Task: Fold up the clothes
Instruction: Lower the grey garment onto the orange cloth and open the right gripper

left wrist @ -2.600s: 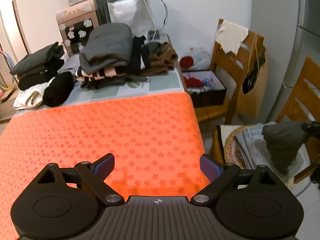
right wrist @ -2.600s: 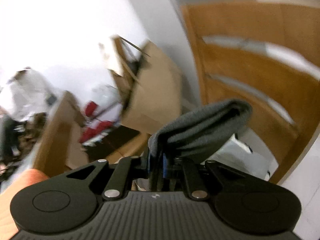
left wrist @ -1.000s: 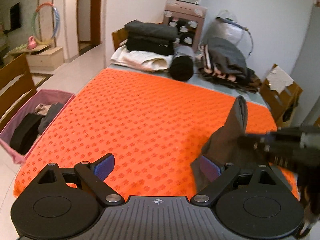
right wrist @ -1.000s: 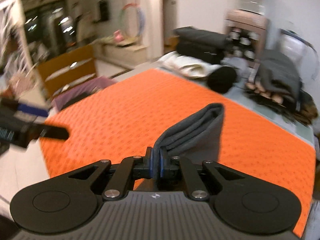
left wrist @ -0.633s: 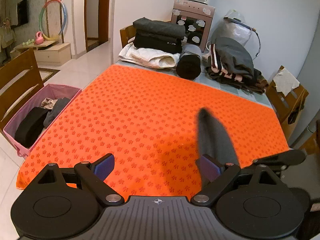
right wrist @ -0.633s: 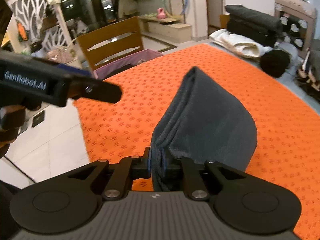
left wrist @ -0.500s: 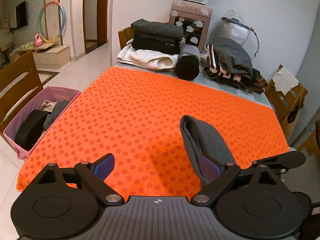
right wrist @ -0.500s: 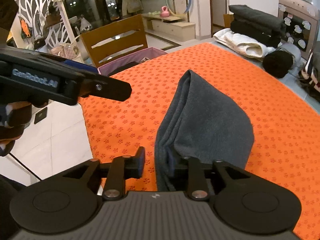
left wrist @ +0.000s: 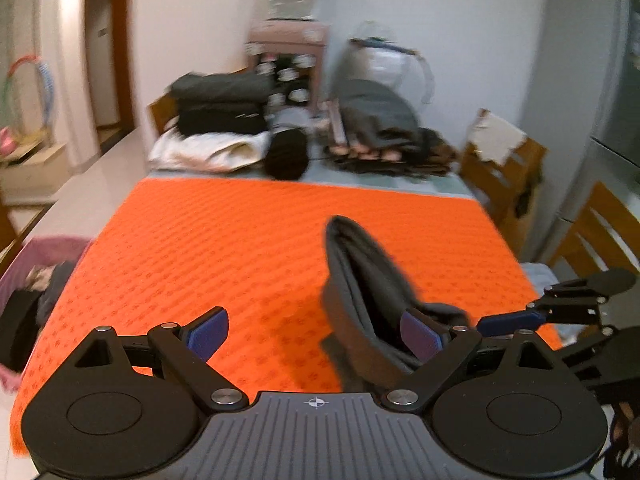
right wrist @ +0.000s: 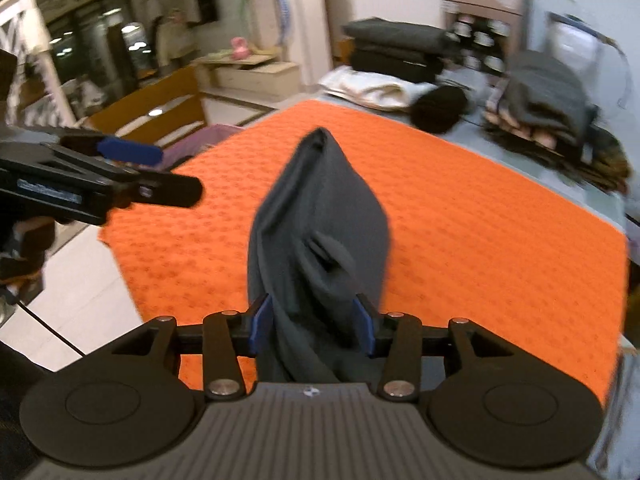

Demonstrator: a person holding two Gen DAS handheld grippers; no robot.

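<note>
A dark grey garment (left wrist: 360,280) lies bunched on the near right part of the orange cloth (left wrist: 224,240) that covers the table. It also shows in the right wrist view (right wrist: 320,216), lying between the open jaws of my right gripper (right wrist: 312,322), which no longer clamp it. My left gripper (left wrist: 314,330) is open and empty over the cloth's near edge, its right finger beside the garment. The right gripper also shows in the left wrist view (left wrist: 560,308), and the left gripper shows in the right wrist view (right wrist: 132,168).
Stacks of folded clothes (left wrist: 220,108) and a heap of dark garments (left wrist: 380,120) lie at the table's far end. A pink basket (left wrist: 24,300) of clothes stands on the floor at the left. Wooden chairs (left wrist: 504,168) stand at the right.
My right gripper carried the grey garment from beside the chairs onto the orange cloth, set it down and opened its jaws. My left gripper stayed open above the near edge.
</note>
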